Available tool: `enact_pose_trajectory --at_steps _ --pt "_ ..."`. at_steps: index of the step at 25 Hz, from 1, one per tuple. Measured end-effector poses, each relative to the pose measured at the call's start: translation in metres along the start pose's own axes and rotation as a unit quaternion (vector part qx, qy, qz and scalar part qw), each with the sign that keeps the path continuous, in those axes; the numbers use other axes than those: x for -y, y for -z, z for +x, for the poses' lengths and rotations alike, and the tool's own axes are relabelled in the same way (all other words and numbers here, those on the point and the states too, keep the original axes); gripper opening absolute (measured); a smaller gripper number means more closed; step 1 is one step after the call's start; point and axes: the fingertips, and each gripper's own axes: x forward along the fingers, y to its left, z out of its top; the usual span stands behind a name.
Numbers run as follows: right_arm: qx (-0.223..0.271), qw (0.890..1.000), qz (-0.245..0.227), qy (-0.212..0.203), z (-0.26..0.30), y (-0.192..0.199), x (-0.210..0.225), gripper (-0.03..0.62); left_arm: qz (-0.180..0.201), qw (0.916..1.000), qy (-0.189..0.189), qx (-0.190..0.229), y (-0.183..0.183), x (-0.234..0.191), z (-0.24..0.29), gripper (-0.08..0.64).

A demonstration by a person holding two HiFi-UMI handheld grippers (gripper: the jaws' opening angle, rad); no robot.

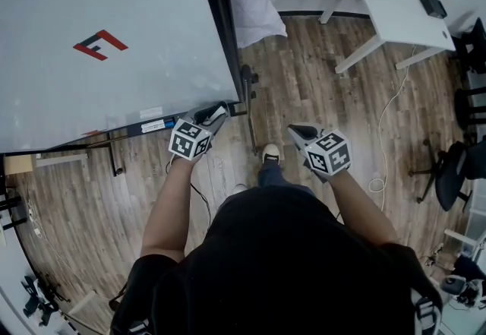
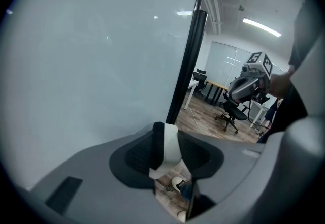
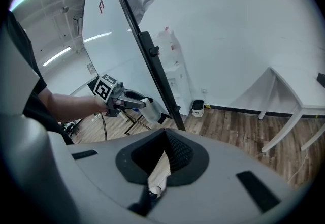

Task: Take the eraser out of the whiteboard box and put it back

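Grey-bodied and topped with one marker cube, the left gripper (image 2: 165,131) pinches a single white block eraser with a dark side (image 2: 171,149) between its two jaws. The eraser stands upright in the grip, held in the air. Seen from the right gripper view, that same left gripper (image 3: 144,103) carries the eraser (image 3: 150,108) just beside the lower corner of one large white whiteboard with a black frame (image 3: 122,50). The head view shows the left gripper (image 1: 215,112) near a dark tray along the board's lower edge (image 1: 152,127); whether the eraser touches it cannot be told. One red angular logo (image 1: 99,45) sits on the board face. The right gripper (image 3: 165,134) has its two jaws pressed together at the tips with nothing between them. In the head view the right gripper (image 1: 298,131) hovers well apart from the board, above the brown wooden plank floor (image 1: 319,90). Farther out stand one white table with slanted legs (image 1: 395,3), one small black object on it (image 1: 434,6), one thin white cable on the floor (image 1: 386,124) and one black office chair (image 1: 448,170).
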Motion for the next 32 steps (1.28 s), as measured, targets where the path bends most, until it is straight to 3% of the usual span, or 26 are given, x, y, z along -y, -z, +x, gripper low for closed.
enact_pose_trajectory --at_steps 14,32 --pt "0.001 1.0 -0.004 0.001 -0.005 0.0 -0.011 -0.006 -0.002 0.9996 0.003 0.028 -0.007 0.002 -0.007 0.167" --pt "0.01 0.999 -0.038 -0.012 -0.014 -0.008 -0.047 -0.006 0.004 0.9974 -0.024 0.068 -0.007 0.005 -0.07 0.167"
